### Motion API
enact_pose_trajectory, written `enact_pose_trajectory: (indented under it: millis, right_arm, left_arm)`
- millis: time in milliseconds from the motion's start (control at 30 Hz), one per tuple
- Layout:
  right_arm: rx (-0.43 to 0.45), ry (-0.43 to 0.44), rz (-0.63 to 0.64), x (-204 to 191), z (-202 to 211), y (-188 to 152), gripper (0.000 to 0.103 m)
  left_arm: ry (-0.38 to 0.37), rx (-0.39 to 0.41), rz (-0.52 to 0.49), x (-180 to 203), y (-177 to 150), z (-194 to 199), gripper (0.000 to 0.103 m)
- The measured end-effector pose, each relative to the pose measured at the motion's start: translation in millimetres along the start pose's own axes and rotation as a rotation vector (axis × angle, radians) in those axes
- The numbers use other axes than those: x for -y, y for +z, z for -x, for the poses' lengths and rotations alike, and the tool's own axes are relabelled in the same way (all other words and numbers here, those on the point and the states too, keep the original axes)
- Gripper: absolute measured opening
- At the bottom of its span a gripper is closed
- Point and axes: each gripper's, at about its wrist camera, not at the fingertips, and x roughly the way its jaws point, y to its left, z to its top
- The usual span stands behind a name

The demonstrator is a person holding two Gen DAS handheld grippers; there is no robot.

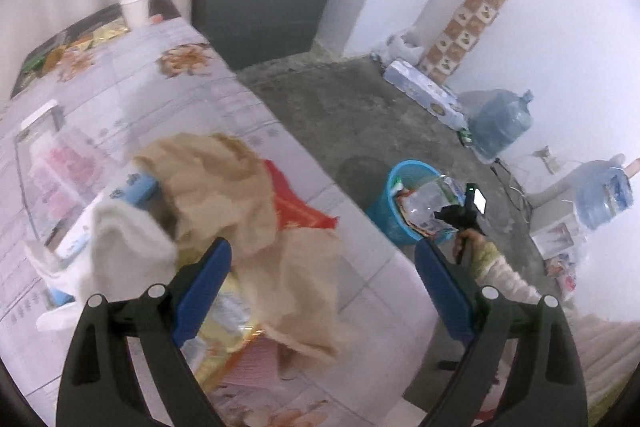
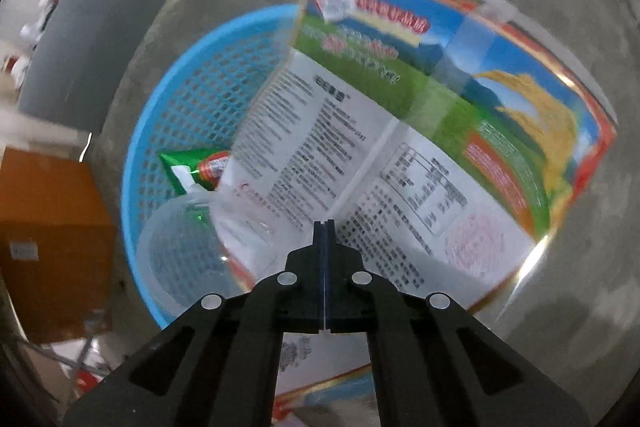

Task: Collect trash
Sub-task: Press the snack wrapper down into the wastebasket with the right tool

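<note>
— Over the basket (image 2: 188, 131), where do we stand?
— Our right gripper (image 2: 324, 227) is pressed together with nothing pinched. The big wrapper (image 2: 400, 131) leans in the basket, its long axis slanting up over the far rim; bare floor (image 2: 580, 307) lies all round.
— And our left gripper (image 1: 320, 291)?
— Spread wide above the table (image 1: 168, 99), over crumpled brown paper (image 1: 224, 187) near the edge.
</note>
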Motion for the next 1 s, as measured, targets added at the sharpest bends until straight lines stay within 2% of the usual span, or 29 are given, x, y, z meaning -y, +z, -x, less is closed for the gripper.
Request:
enact_pose_trajectory:
  millis: [100, 233, 333, 567, 833, 1000]
  right_arm:
    - [-0.049, -0.021, -0.013, 1, -21, 8, 0.0]
    - [-0.074, -0.103, 0.002, -2, -37, 17, 0.0]
    - [-0.129, -0.127, -0.004, -2, -52, 22, 0.0]
    - [-0.214, -0.252, 0.034, -19, -87, 23, 0.0]
    - [-0.24, -0.294, 0.009, -18, -110, 36, 0.0]
    - [-0.214, -0.333, 0.062, -21, -119, 36, 0.001]
  left_arm:
    - [0.012, -0.01, 0.025, -15, -3, -4, 0.091]
    - [0.004, -0.03, 0.072, -31, -5, -9, 0.091]
    - [0.015, -0.039, 0.088, -37, -6, -14, 0.091]
    - [0.02, -0.05, 0.111, -43, -6, -18, 0.091]
    - [0.036, -0.057, 0.129, -53, -10, -14, 0.091]
    - [0.04, -0.054, 0.154, -59, -14, -10, 0.091]
